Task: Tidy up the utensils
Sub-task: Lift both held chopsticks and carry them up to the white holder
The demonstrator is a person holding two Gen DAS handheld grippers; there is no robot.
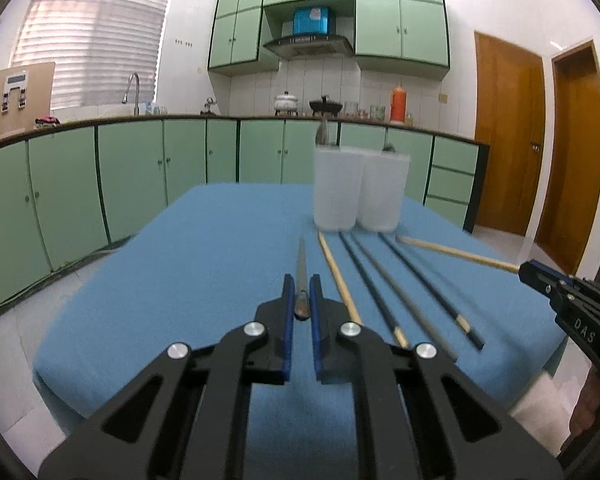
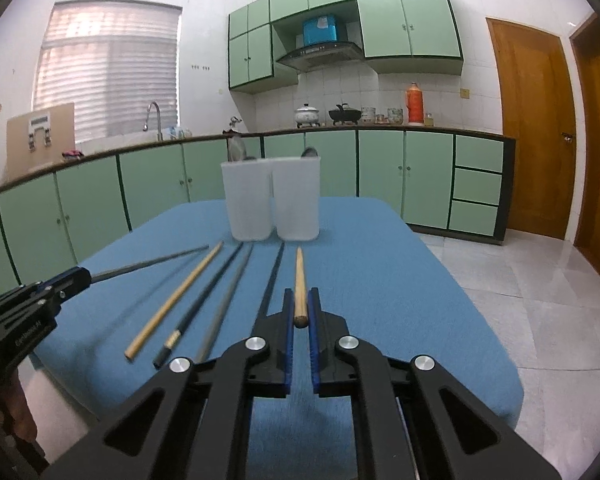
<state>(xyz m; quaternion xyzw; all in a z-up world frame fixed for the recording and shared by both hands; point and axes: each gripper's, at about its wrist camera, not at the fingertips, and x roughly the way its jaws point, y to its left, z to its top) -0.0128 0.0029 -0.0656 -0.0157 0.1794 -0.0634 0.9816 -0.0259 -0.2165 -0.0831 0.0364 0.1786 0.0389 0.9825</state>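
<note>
While left hand-held gripper [image 1: 301, 298] clamps grey chopstick [image 1: 302, 264] | right [image 2: 299, 308] clamps wooden chopstick [image 2: 299, 280]

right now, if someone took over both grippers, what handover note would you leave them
Left gripper: shut on a grey metal chopstick.
Right gripper: shut on a light wooden chopstick.
Four chopsticks lie loose on the blue cloth, in front of two translucent cups.
Done: some utensils stand in the cups; which ones is unclear.
Left: place both held sticks, then the four loose ones.

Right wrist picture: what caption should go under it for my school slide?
Right tongs clamp a pale wooden chopstick above the blue tablecloth, facing two frosted plastic cups.
</note>
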